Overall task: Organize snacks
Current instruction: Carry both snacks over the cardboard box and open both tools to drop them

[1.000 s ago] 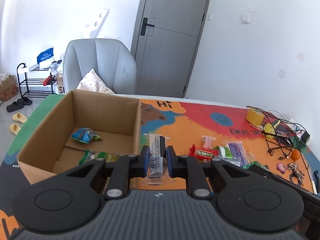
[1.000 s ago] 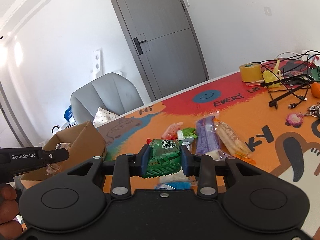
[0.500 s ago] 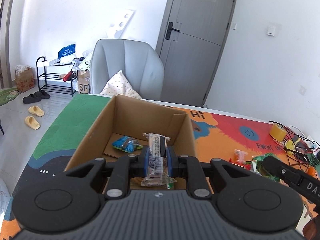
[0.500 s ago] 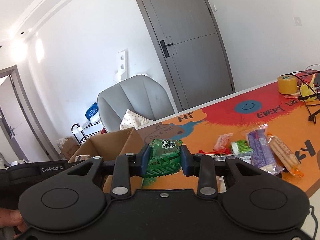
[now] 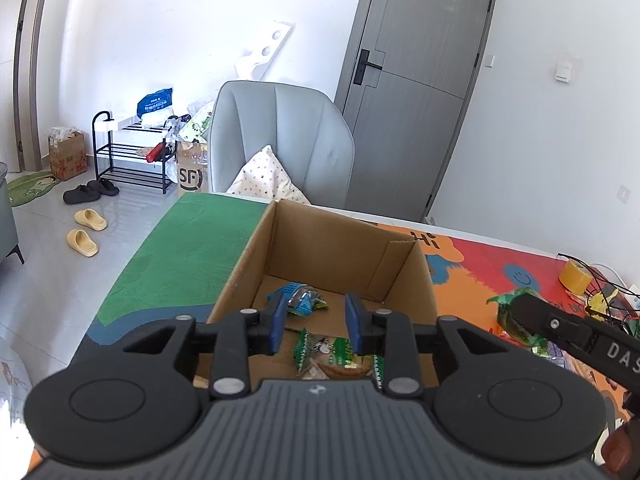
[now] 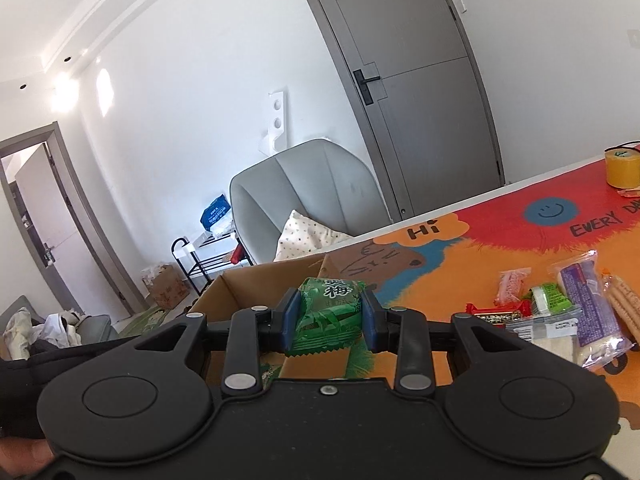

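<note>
Right wrist view shows the right gripper (image 6: 329,320) clamped on a green crinkled snack packet (image 6: 326,314), upright just short of the cardboard box (image 6: 240,292) ahead and below, while the left gripper (image 5: 316,322), jaws opening and empty, hangs over the box.

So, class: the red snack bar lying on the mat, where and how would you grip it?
Grip the red snack bar across its narrow middle, coming from above. It lies flat and long, with a clear bag touching its near edge, so the ends give less room.
</note>
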A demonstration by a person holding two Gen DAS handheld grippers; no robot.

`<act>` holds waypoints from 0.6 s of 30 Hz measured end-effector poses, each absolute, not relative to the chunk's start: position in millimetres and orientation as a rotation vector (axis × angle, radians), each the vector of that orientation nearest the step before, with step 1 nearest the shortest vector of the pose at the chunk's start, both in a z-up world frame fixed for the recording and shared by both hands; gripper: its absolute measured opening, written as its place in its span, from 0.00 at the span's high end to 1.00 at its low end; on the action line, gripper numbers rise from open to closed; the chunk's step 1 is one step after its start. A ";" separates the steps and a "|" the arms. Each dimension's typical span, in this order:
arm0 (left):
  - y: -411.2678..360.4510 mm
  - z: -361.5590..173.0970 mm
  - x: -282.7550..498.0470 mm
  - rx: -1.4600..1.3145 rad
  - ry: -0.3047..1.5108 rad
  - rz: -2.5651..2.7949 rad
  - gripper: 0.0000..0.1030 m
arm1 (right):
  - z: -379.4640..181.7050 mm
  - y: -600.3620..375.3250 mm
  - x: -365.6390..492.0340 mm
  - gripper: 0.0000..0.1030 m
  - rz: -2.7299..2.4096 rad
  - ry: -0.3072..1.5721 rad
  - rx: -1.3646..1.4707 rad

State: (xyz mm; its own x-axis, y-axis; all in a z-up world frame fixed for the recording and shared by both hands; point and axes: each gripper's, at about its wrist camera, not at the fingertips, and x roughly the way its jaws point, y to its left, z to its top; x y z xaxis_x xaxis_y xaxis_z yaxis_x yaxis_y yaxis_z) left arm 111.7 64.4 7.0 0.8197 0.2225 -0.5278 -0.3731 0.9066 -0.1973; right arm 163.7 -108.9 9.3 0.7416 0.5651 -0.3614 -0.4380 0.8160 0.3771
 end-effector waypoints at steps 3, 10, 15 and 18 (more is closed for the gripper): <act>73.0 5.4 108.1 -0.317 0.518 0.338 0.54 | 10.6 -95.0 164.8 0.68 0.581 0.489 0.268; 98.1 4.9 95.1 -0.359 0.504 0.375 0.38 | 11.1 -64.3 169.4 0.68 0.627 0.512 0.251; 116.6 4.4 88.9 -0.392 0.509 0.402 0.28 | 12.5 -42.3 172.5 0.68 0.676 0.525 0.261; 126.2 3.6 85.5 -0.408 0.511 0.427 0.25 | 12.1 -26.8 172.6 0.66 0.724 0.535 0.263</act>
State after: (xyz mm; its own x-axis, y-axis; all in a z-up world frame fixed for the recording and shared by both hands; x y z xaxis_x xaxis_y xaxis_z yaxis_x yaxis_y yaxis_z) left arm 85.5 126.2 3.6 0.7891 0.2860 -0.5436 -0.4843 0.8340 -0.2644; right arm 172.6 -26.8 12.1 0.6237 0.6876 -0.3716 -0.5572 0.7246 0.4056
